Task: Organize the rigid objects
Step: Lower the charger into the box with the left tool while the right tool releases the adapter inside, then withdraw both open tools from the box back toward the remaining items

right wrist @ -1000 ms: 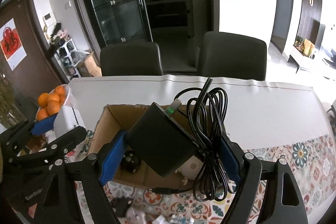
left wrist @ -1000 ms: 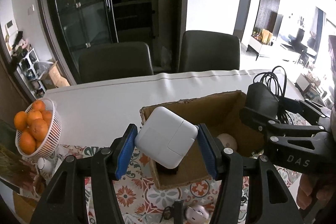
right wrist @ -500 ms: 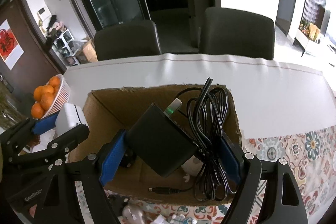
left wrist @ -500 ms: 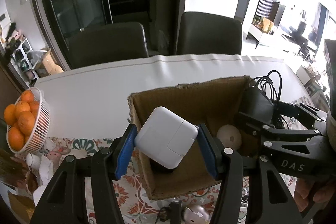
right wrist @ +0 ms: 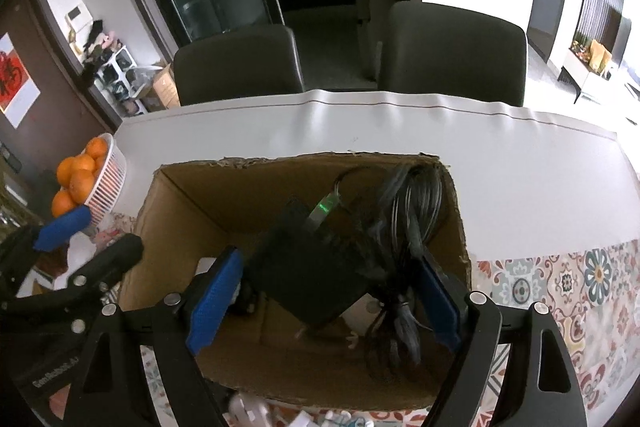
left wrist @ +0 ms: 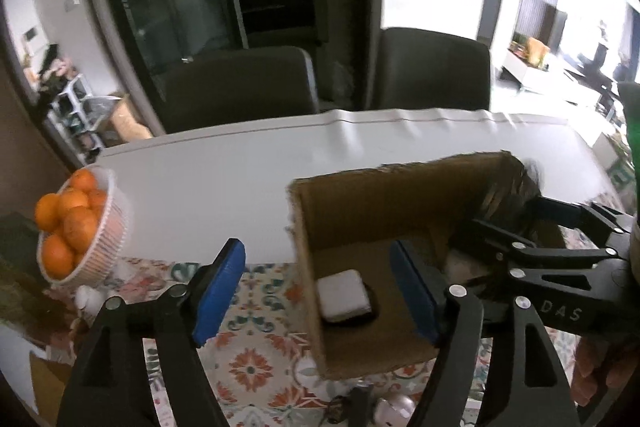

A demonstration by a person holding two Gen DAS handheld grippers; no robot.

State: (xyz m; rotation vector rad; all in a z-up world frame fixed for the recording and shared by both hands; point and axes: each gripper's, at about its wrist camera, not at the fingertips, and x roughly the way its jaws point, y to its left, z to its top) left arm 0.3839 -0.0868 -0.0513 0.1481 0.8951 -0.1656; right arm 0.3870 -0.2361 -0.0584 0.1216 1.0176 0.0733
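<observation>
The open cardboard box (left wrist: pixel 360 195) stands on the table. The white square charger (left wrist: pixel 343 294) lies on the box floor, on top of a dark object. My left gripper (left wrist: pixel 320 291) is open and empty above the box's left wall. My right gripper (right wrist: pixel 326 297) is above the box (right wrist: pixel 192 199); the black power adapter (right wrist: pixel 316 271) with its coiled black cable (right wrist: pixel 404 227) sits between the widened fingers, blurred, and I cannot tell if they still grip it. The right gripper also shows in the left wrist view (left wrist: pixel 532 247), over the box's right side.
A white basket of oranges (left wrist: pixel 80 231) stands at the left of the table and also shows in the right wrist view (right wrist: pixel 92 179). Small loose items (left wrist: pixel 384 407) lie on the patterned mat before the box. Two dark chairs (right wrist: pixel 240 63) stand behind the table.
My left gripper has opened and the white charger has dropped into the box. My right gripper's fingers have spread and the black adapter and cable have moved lower into the box.
</observation>
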